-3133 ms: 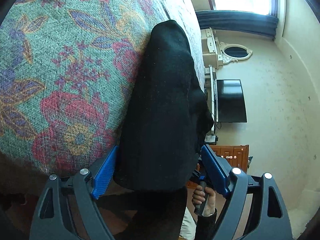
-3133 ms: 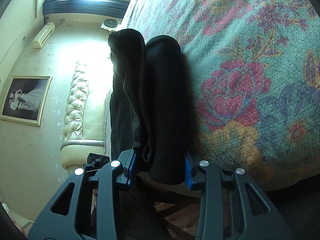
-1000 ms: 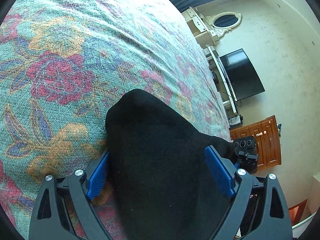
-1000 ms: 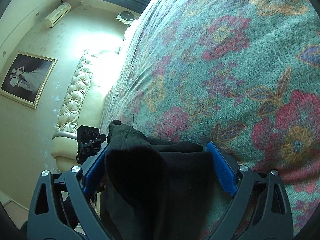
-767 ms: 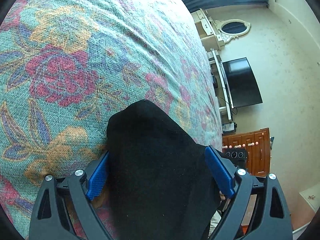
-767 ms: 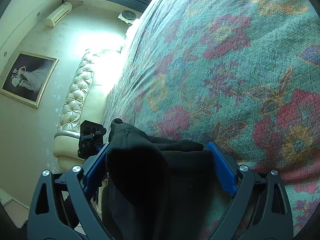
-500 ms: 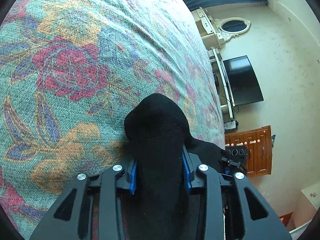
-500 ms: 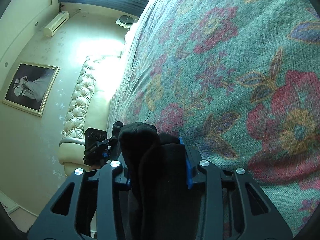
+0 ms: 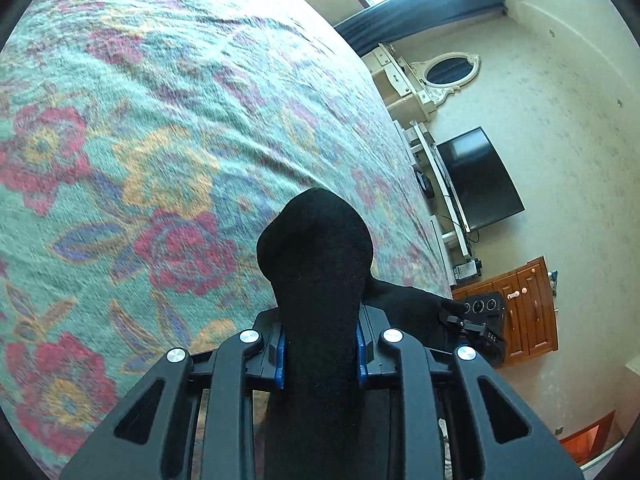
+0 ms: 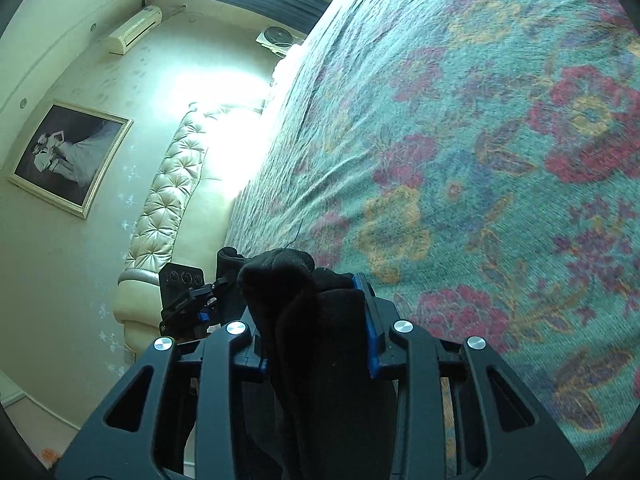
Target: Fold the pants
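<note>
Black knit-fabric pants (image 9: 316, 280) clamped in both hand-held tools, above the floral bedspread.

Left black two-finger gripper with blue pads (image 9: 320, 350): closed tight on a bunched fold of the pants. Fabric bulging forward past the fingertips as a rounded dark hump, then trailing down and back between the gripper frames. Blue pads (image 9: 280, 354) visible only as thin strips on either side of the cloth. More black fabric spreading to the right of the hump, toward the other tool, seen at the right edge of the fold in the left wrist view.

Right black two-finger gripper with blue pads (image 10: 316, 324): closed on a thicker, layered bundle of the same pants (image 10: 304, 320). Several folds stacked between the pads, with a ribbed edge showing at the top of the bundle. Right pad (image 10: 370, 328) exposed along its edge; left pad mostly hidden by cloth. Other tool visible just to the left of the bundle in the right wrist view.

Teal woven bedspread with red and yellow flowers (image 9: 140, 140) filling most of both views, lying beneath and beyond the pants. Contact between pants and bedspread: cannot be determined.

Surroundings, left wrist view: black flat-screen television (image 9: 478, 180) on the cream wall, brown wooden cabinet (image 9: 516, 308) below it, oval white-framed mirror (image 9: 450, 70). Surroundings, right wrist view: cream tufted headboard (image 10: 168, 200), framed black-and-white picture (image 10: 68, 156), white wall-mounted air conditioner (image 10: 134, 30).
</note>
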Available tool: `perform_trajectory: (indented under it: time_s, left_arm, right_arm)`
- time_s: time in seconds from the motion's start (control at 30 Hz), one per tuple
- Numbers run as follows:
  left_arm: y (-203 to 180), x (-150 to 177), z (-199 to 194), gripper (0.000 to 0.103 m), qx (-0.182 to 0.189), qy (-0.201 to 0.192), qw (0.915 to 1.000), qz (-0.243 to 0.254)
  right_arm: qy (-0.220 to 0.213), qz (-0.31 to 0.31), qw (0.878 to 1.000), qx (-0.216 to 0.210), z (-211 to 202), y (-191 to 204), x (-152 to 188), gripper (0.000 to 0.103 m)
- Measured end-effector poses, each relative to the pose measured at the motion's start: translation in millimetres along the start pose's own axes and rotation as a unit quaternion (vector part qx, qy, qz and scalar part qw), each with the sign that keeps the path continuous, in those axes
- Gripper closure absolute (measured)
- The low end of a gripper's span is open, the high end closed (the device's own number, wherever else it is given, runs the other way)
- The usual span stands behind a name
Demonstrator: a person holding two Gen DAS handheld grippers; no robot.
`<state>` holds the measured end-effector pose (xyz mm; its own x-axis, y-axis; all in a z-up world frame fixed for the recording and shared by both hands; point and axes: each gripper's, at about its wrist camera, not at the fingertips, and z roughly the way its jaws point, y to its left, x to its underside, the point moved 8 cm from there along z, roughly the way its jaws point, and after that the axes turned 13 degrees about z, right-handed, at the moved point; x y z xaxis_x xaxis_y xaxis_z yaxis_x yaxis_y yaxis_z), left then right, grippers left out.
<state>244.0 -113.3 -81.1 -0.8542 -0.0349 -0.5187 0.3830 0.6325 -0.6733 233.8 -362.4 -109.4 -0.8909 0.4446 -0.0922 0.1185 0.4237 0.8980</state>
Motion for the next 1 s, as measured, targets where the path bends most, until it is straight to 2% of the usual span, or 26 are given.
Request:
perform_trajectory:
  time_s: [0.27,0.43,0.5,0.53,0.57,0.6,0.67,0.73,0.8,1.0]
  left_arm:
    - [67,-50,-26,0.078,-0.047,-0.028,0.9981,-0.027]
    - [106,-63,-20,0.077,-0.058,-0.022,0.9967,-0.052]
    - [117,-55,-11,0.069,-0.057,-0.013,0.9966,-0.057]
    - [122,-51,-10,0.066,-0.049,-0.016,0.9968,-0.061]
    - [123,-49,-10,0.064,-0.034,-0.026,0.9968,-0.068]
    - [124,-48,-13,0.062,-0.015,-0.039,0.9963,-0.076]
    - [122,-44,-23,0.057,0.011,-0.053,0.9945,-0.089]
    - [118,-35,-38,0.048,0.026,-0.066,0.9929,-0.095]
    - [114,-21,-55,0.04,0.03,-0.077,0.9918,-0.098]
    - [93,43,-90,0.033,0.041,-0.081,0.9897,-0.111]
  right_arm:
    - [0.027,0.008,1.0,-0.01,84,25,-41,0.071]
    - [0.027,0.034,0.999,0.006,107,6,-56,0.07]
    - [0.031,0.05,0.998,-0.01,108,-1,-58,0.068]
    - [0.03,0.053,0.998,-0.014,106,-2,-57,0.064]
    - [0.03,0.055,0.998,-0.018,104,0,-55,0.057]
    - [0.032,0.056,0.998,-0.022,100,2,-52,0.052]
    - [0.034,0.055,0.998,-0.027,88,4,-43,0.035]
    - [0.03,0.052,0.998,-0.024,70,0,-29,0.027]
    - [0.029,0.046,0.998,-0.017,55,-4,-11,0.026]
    - [0.052,0.044,0.997,-0.023,37,-7,53,0.02]
